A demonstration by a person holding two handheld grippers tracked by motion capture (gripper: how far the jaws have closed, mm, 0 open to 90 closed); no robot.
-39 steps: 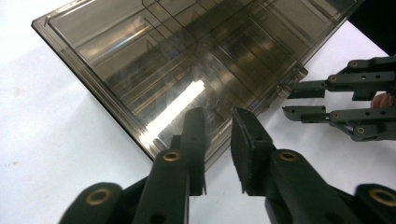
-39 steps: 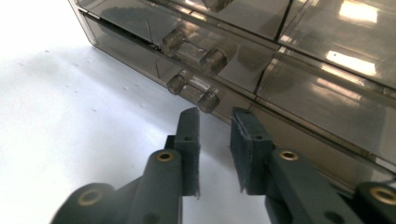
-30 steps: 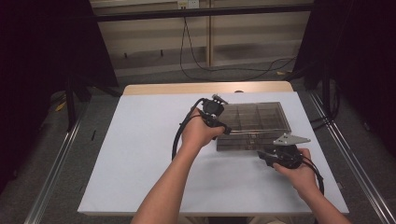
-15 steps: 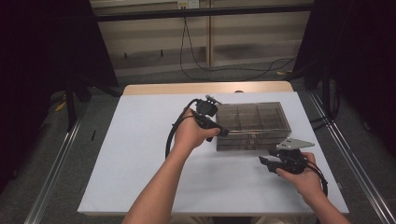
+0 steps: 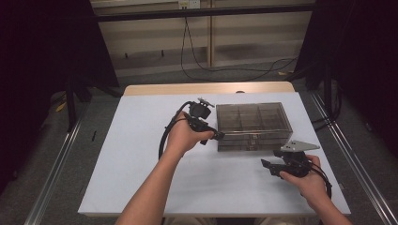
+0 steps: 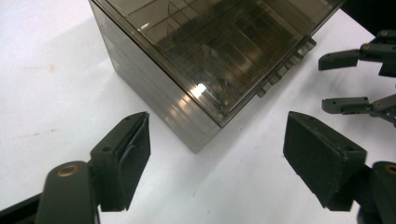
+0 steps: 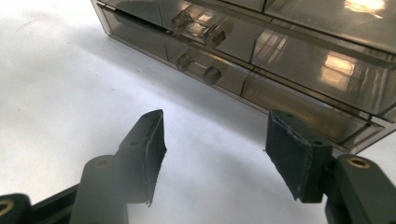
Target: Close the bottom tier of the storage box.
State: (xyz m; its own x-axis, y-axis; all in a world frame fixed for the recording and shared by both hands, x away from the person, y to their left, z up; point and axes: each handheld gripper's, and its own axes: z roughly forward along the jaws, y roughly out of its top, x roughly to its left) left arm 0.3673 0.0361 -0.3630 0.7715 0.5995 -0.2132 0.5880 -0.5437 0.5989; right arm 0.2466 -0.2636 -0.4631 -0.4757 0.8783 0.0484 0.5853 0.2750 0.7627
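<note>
A smoky transparent compartment box (image 5: 253, 123) with a shut lid lies on the white table (image 5: 131, 159), right of centre. My left gripper (image 5: 216, 136) is open at the box's front-left corner. In the left gripper view that box corner (image 6: 201, 121) sits just ahead of the left gripper (image 6: 217, 163), whose jaws stand apart and hold nothing. My right gripper (image 5: 266, 167) hovers open in front of the box's near side. The right gripper view has the right gripper (image 7: 215, 158) facing the box front (image 7: 289, 70) and its two clear latches (image 7: 198, 23).
Black cables trail from both grippers across the table. The box reaches close to the table's right side. Bare white surface spreads to the left and along the front edge. The other gripper (image 6: 359, 79) appears at the upper right of the left gripper view.
The left hand has drawn its gripper left and toward the person, from over the box to its front-left corner. The right gripper has shifted slightly nearer the person.
</note>
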